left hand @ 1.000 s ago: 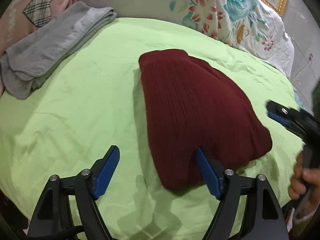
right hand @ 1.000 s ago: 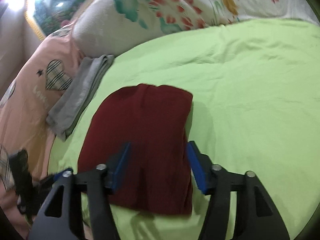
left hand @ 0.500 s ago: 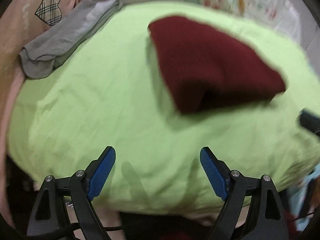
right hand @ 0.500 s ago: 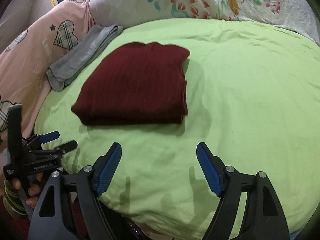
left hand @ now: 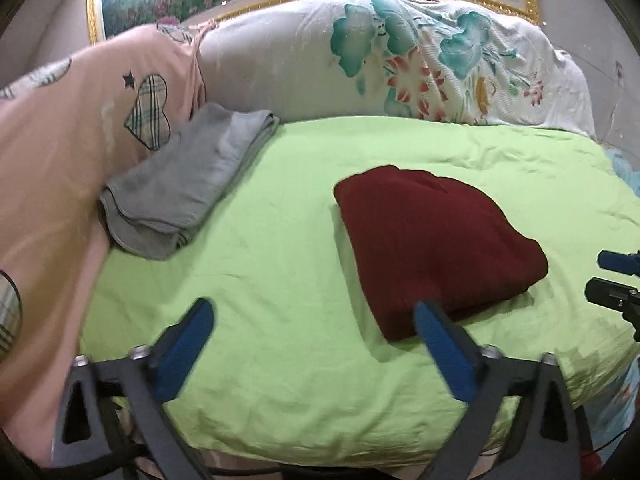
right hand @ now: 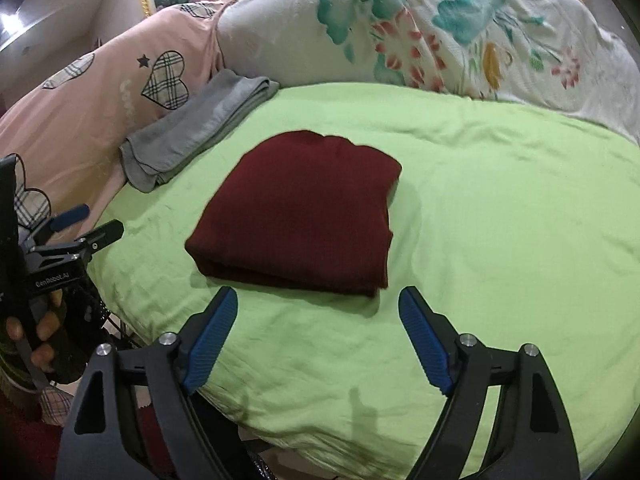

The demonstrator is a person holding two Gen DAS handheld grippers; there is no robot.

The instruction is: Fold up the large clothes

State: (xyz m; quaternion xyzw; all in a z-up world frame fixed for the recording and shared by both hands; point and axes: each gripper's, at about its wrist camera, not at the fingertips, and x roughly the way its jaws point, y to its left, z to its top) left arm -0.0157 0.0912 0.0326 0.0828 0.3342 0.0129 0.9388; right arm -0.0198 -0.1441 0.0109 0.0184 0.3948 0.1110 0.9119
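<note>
The folded maroon sweater point(right hand: 304, 212) lies flat on the green sheet point(right hand: 500, 220), at twelve o'clock from the right gripper point(right hand: 318, 338), whose jaws are opening with nothing between them. Only the right view shows the hand point(right hand: 36, 328) on the left gripper point(left hand: 310, 344), likewise spreading; its right finger point(left hand: 442, 354) overlaps the sweater's corner, perhaps without touching. A grey towel point(left hand: 188, 184) lies at ten o'clock.

A folded grey towel point(left hand: 188, 184) lies on the green sheet point(left hand: 280, 264) beside a pink heart-print quilt point(left hand: 60, 152).
</note>
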